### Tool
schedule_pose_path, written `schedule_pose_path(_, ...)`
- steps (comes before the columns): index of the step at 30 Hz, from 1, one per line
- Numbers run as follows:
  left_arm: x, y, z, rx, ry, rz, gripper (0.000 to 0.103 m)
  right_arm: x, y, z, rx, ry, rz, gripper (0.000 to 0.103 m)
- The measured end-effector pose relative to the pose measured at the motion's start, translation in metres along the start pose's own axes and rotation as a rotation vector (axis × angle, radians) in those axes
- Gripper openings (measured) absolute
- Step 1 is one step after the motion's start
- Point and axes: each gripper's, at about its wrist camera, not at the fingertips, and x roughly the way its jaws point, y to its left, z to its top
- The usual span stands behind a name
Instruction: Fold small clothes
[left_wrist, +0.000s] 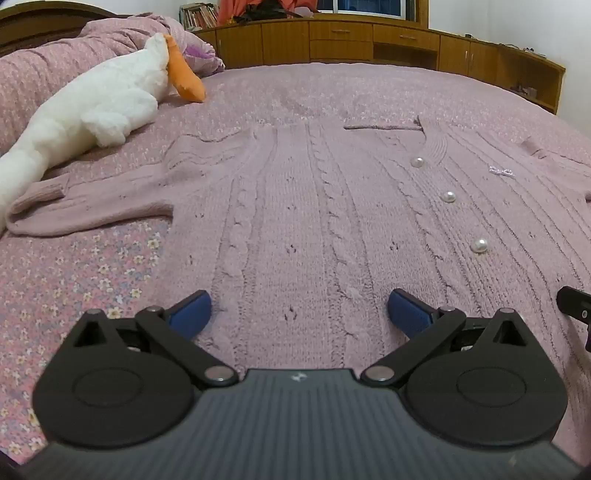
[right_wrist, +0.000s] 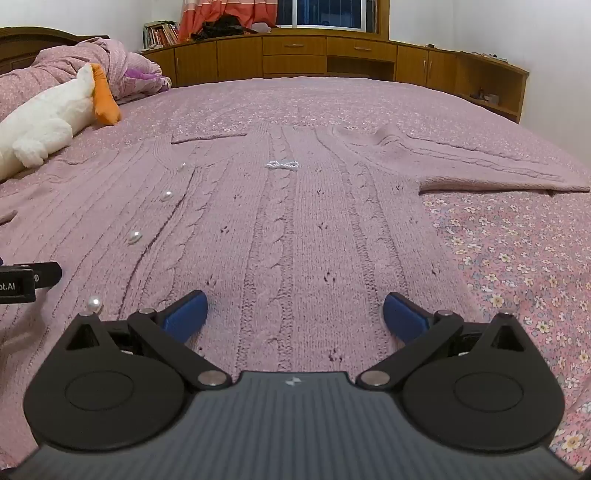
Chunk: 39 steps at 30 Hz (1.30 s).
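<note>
A pink cable-knit cardigan (left_wrist: 306, 206) with pearl buttons (left_wrist: 448, 196) lies spread flat on the bed, sleeves out to both sides. My left gripper (left_wrist: 299, 310) hovers over its left half near the hem, blue fingers (left_wrist: 192, 310) wide apart with only knit below them. The right wrist view shows the same cardigan (right_wrist: 295, 229) with a small pearl bow (right_wrist: 282, 165) on its chest. My right gripper (right_wrist: 295, 312) is open over the right half near the hem. Each gripper's edge shows in the other's view.
A white plush goose (left_wrist: 92, 107) with an orange beak lies at the left by the bunched pink quilt (left_wrist: 55, 48). The floral bedspread (right_wrist: 517, 258) shows beyond the sleeves. Wooden cabinets (left_wrist: 332, 37) line the far wall.
</note>
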Motion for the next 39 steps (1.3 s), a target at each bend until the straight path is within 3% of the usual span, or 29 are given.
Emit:
schedule_pose_path(14,-0.005,-0.006,-0.02,0.019,-0.024,0.007,0.103,0.0,0.001,-0.001,-0.003,0.002,-0.003,0.103)
schedule_pose_path(16,0.002,-0.001,-0.007,0.013,-0.005,0.001,0.103,0.0,0.001,-0.001,-0.003,0.002,-0.003,0.103)
schedule_pose_path(39,0.0,0.001,-0.004,0.013,-0.004,-0.002,0.103,0.0,0.002,-0.003,-0.004,-0.002,-0.004,0.103)
